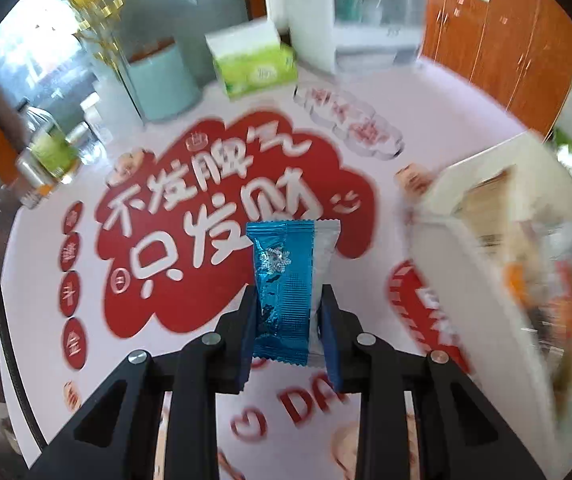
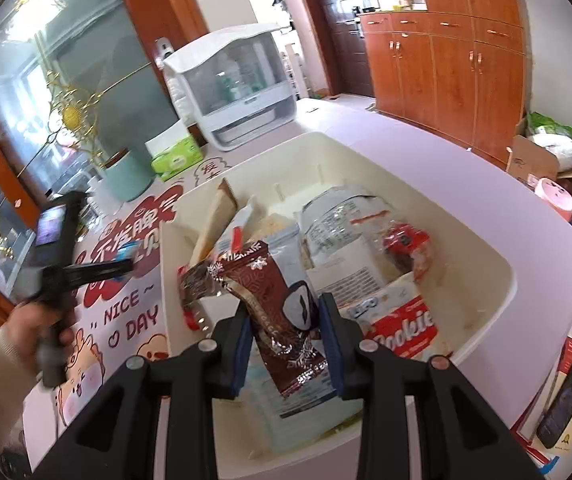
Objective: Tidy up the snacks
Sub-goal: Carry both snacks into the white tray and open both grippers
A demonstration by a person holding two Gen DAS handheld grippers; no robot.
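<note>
My left gripper point(image 1: 287, 300) is shut on a blue foil snack packet point(image 1: 284, 280), held upright above the table mat. The right wrist view shows that same gripper point(image 2: 128, 258) at the left, in a person's hand, with the blue packet point(image 2: 128, 249) at its tip. My right gripper point(image 2: 284, 312) is shut on a brown foil snack packet point(image 2: 276, 312) and hangs over the cream storage bin point(image 2: 505, 280). Inside the bin lie several snacks, among them a red Cookie pack point(image 2: 401, 326) and a clear bag point(image 2: 337, 224). The bin point(image 1: 445, 264) appears blurred at the right of the left wrist view.
A printed mat point(image 1: 190, 248) with red lettering covers the table. At the back stand a green tissue box point(image 1: 256, 66), a teal canister point(image 1: 162, 80), a white lidded container point(image 2: 238, 84) and bottles point(image 1: 48, 152). A phone point(image 2: 561, 412) lies at the right edge.
</note>
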